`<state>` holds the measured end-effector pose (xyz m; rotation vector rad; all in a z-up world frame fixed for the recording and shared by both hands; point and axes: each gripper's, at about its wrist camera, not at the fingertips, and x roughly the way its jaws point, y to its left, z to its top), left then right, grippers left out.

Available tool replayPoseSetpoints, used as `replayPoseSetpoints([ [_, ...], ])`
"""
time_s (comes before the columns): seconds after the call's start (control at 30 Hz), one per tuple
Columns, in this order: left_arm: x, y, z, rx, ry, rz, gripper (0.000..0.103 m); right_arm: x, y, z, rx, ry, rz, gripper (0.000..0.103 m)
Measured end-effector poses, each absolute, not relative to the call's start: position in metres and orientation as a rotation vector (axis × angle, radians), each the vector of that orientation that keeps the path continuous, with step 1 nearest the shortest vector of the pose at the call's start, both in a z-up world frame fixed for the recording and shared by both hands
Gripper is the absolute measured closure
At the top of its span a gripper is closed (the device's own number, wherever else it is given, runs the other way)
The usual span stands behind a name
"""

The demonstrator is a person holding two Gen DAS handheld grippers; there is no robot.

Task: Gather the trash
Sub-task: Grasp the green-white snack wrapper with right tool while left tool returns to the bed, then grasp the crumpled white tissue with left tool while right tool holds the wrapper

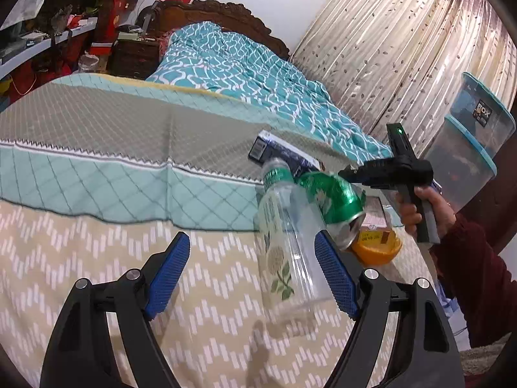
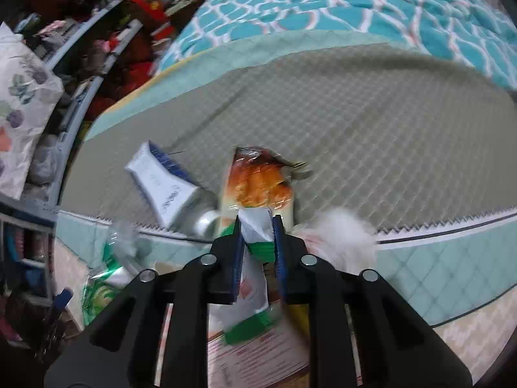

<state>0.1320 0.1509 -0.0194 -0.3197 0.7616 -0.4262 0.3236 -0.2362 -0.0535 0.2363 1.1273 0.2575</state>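
A clear plastic bottle (image 1: pixel 287 245) with a green cap and a flower label is seen lying on the bed, and a dented green can (image 1: pixel 336 207) is tipped against it, open end down. Behind them a blue-and-white box (image 2: pixel 161 184) is laid flat. A white-and-green wrapper (image 2: pixel 257 226), possibly a snack packet, is pinched upright beside an orange-printed bag (image 2: pixel 258 181).

Left gripper (image 1: pixel 252 278): low in its own view, blue pads wide apart, nothing pressed between them.
Right gripper (image 2: pixel 257 236): bottom centre of its view, jaws nearly together, pinching a wrapper (image 2: pixel 255 226).
Right hand (image 1: pixel 420 210): right edge of the left view, gripping the handle, dark red sleeve (image 1: pixel 471 278) behind.
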Motion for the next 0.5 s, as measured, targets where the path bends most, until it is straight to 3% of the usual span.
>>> replayPoseSetpoints([
  [0.33, 0.147, 0.082, 0.002, -0.243, 0.76, -0.569, 0.027, 0.229, -0.3, 0.023, 0.238, 0.747, 0.171, 0.087],
  [0.5, 0.176, 0.015, 0.027, -0.163, 0.791, -0.676, 0.028, 0.177, -0.352, 0.032, 0.304, 0.642, 0.115, 0.087],
])
